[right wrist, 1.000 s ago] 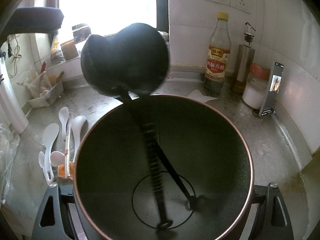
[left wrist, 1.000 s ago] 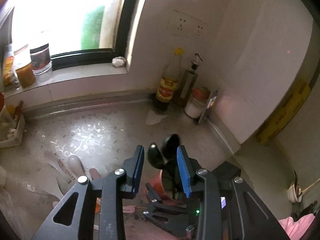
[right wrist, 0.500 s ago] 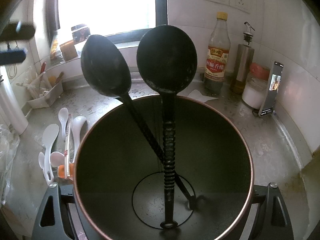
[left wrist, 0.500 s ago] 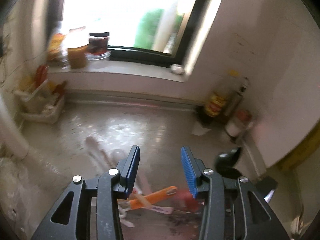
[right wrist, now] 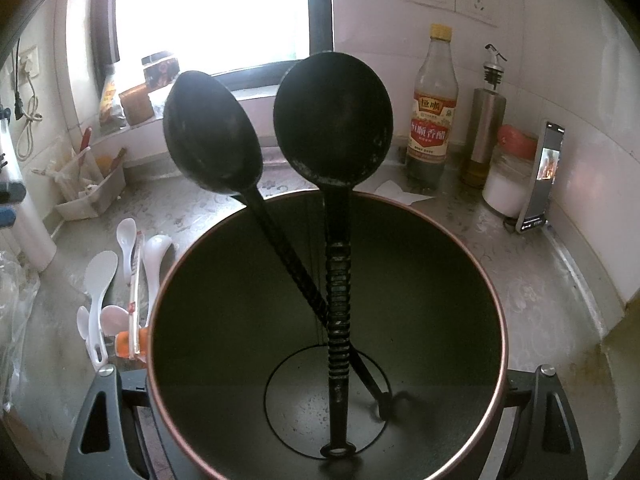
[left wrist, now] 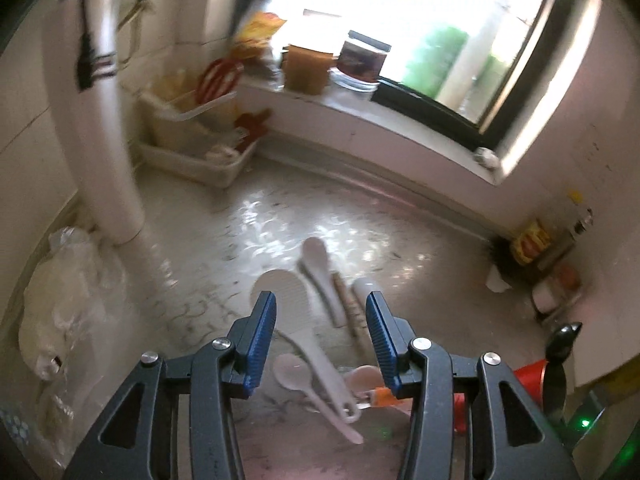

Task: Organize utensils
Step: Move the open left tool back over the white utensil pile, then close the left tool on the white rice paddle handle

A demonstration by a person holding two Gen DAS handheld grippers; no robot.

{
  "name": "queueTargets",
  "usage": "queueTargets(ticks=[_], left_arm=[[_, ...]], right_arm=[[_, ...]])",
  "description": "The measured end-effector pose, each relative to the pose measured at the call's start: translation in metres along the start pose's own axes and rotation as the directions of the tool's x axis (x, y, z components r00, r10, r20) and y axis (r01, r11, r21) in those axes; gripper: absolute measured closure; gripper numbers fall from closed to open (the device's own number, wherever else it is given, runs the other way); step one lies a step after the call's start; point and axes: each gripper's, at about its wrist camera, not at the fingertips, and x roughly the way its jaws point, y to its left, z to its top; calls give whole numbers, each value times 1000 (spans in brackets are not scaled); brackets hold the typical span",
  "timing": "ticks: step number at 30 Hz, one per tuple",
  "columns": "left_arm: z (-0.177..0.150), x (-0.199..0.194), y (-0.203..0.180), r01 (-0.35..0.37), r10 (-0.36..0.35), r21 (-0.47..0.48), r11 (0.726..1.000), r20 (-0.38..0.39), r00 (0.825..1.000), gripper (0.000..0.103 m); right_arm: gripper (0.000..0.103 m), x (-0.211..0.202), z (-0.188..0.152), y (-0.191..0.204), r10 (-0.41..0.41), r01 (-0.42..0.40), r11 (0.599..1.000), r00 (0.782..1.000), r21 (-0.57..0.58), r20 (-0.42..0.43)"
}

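Hovering w/ jaws parted, empty, left hand-held gripper (left wrist: 320,334) sits apparently above white spoons (left wrist: 320,276).

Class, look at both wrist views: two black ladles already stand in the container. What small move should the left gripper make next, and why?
Probably lower the left gripper onto the white rice paddle lying just beneath it. Its jaws, which have just been opening, are empty and hang over the white utensils left on the counter, while the right gripper holds the container with both black ladles inside.

Bright window (left wrist: 420,28) over patterned grey counter (left wrist: 280,232), white tiled walls (right wrist: 580,60).
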Motion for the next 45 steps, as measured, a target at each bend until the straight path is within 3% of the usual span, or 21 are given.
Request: queueTargets(ticks=[29, 39, 45], left_arm=[[-18, 44, 36, -39, 28, -96, 995, -115, 993, 55], [-15, 73, 59, -44, 17, -167, 985, -164, 986, 55], [-3, 99, 74, -2, -40, -210, 978, -195, 980, 56]], right_arm=[[8, -13, -13, -6, 12, -12, 1000, 999, -24, 31], [12, -18, -15, -4, 6, -5, 999, 999, -33, 44], [13, -14, -11, -12, -11, 11, 1000, 999, -8, 42]])
